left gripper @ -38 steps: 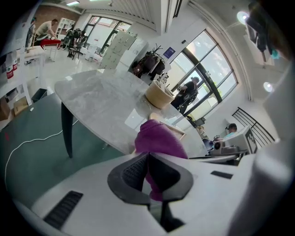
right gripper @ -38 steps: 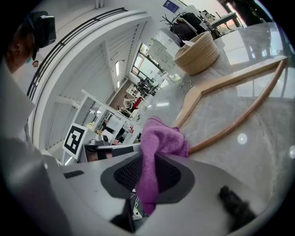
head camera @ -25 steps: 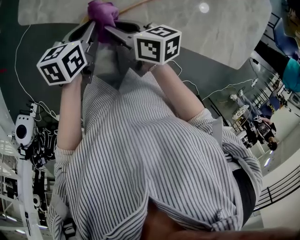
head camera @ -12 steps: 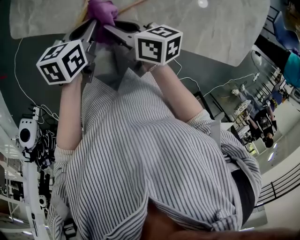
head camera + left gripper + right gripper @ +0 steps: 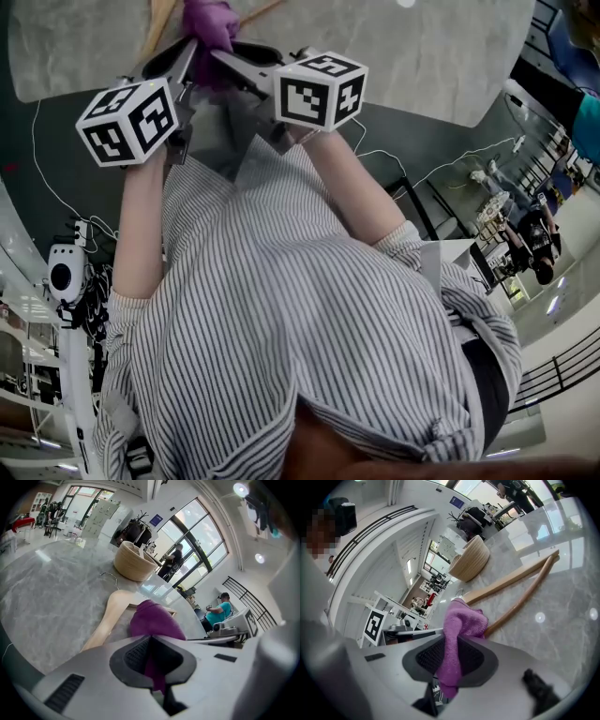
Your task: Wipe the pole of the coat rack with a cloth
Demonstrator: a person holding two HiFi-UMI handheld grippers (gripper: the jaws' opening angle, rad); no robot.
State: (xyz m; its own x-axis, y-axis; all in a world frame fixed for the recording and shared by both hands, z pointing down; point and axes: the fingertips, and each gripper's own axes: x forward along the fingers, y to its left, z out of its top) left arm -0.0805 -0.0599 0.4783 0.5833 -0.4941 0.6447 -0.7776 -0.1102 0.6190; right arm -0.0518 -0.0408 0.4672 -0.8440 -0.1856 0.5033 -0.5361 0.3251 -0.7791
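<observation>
A purple cloth (image 5: 208, 21) is bunched between both grippers at the top of the head view. My left gripper (image 5: 187, 54) and right gripper (image 5: 223, 58) are both shut on it from opposite sides, tips almost meeting. In the left gripper view the cloth (image 5: 154, 623) rises out of the closed left gripper (image 5: 151, 656), with a light wooden pole (image 5: 108, 620) lying just behind it. The right gripper view has the cloth (image 5: 461, 620) pinched in the right gripper (image 5: 449, 658), and two wooden bars (image 5: 515, 578) run away from it across the marble and meet at their far end.
The wood lies on a grey marble table (image 5: 422, 47). A woven basket (image 5: 133, 562) stands further back on it, also seen as the basket (image 5: 471, 559). The person's striped shirt (image 5: 281, 309) fills the head view. Cables (image 5: 441, 173) run over the dark floor. People stand in the background.
The head view has shifted a little, so more of the wooden pole shows beside the cloth at the top left. Both grippers stay shut on the cloth, hardly moved.
</observation>
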